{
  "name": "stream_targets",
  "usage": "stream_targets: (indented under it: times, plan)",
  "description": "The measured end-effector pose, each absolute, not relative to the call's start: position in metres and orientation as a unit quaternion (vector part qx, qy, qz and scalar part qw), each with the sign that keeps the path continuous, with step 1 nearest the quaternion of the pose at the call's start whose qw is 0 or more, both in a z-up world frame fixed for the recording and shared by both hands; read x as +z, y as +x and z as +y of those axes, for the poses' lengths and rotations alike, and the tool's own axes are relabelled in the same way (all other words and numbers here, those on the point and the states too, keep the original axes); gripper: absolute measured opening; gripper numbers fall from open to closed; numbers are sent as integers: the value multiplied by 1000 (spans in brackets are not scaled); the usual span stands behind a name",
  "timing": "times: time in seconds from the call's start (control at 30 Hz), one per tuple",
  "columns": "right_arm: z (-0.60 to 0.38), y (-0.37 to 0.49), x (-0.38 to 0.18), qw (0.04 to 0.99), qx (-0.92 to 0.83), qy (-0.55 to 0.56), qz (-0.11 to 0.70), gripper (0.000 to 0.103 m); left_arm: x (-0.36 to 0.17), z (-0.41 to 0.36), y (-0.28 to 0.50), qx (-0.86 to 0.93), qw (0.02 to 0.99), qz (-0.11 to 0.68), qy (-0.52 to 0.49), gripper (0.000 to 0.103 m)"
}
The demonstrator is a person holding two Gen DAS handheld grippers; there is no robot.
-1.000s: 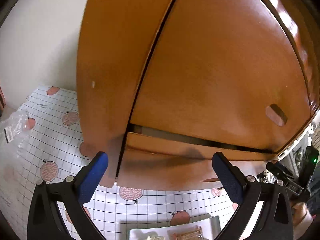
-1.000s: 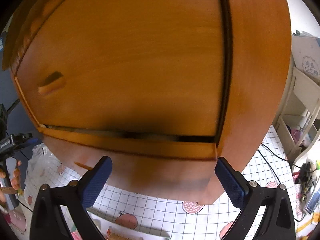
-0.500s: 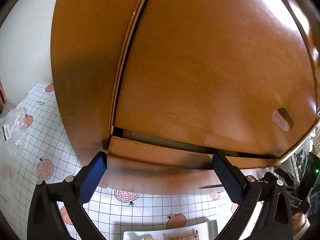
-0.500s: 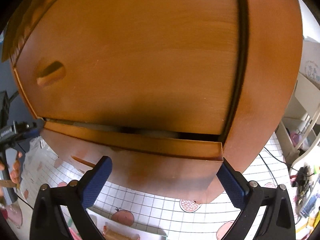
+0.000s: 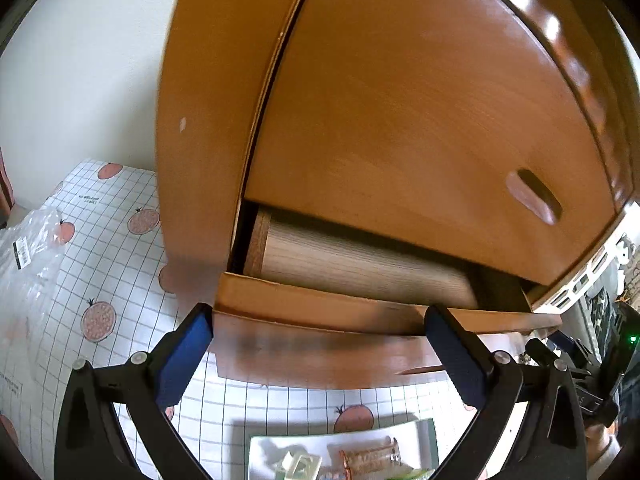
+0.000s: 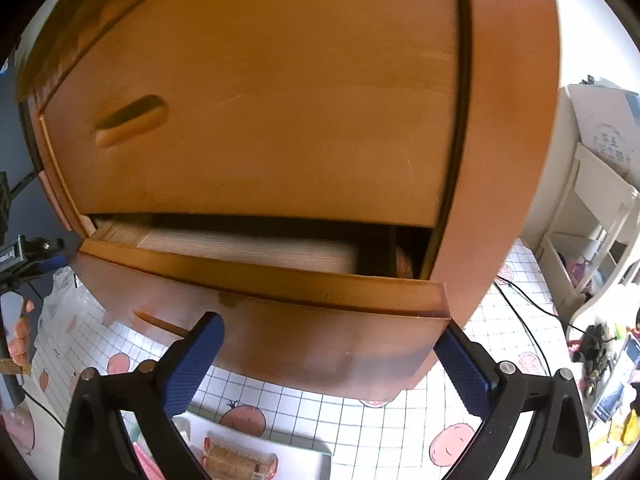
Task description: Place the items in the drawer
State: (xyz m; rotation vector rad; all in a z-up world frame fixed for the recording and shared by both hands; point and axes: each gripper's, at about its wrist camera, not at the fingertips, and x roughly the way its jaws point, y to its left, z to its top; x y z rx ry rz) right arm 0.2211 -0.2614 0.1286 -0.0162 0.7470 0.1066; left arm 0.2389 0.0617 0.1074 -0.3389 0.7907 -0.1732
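Cabinet [image 5: 400, 100]: I saw an orange-brown wooden unit filling most of both wrist views, standing on the tabletop against a pale wall.
Upper drawer [image 6: 248, 120]: it was shut, with a slot handle cut in its front.
Lower drawer [image 5: 320, 340]: I had it partly pulled out, its front edge standing clear of the cabinet face, and a pale ridged liner [image 5: 360, 268] lay on its floor. I could not tell whether anything else sat inside.
Tablecloth [image 5: 100, 264]: white, squared with dark lines and printed with pink fruit, it covered the table around the cabinet.
Tray [image 5: 340, 452]: a pale tray lay on the cloth just in front of the cabinet, below my grippers, holding the items to be stored; a packet of biscuits [image 6: 236, 460] was on it.
Plastic bag [image 5: 28, 248]: crumpled and clear, it lay at the far left of the cloth.
Left gripper [image 5: 318, 356]: I held it with the blue pads spread wide and nothing between them, close to the lower drawer front.
Right gripper [image 6: 328, 360]: likewise spread wide and empty, just below the same drawer front.
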Motion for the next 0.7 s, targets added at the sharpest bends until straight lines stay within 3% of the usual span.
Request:
stream_targets:
  times: [0.7]
  plan:
    - [-247,177,126,919,3,8,393,103,83,70,177,-75,902,391,-169,103]
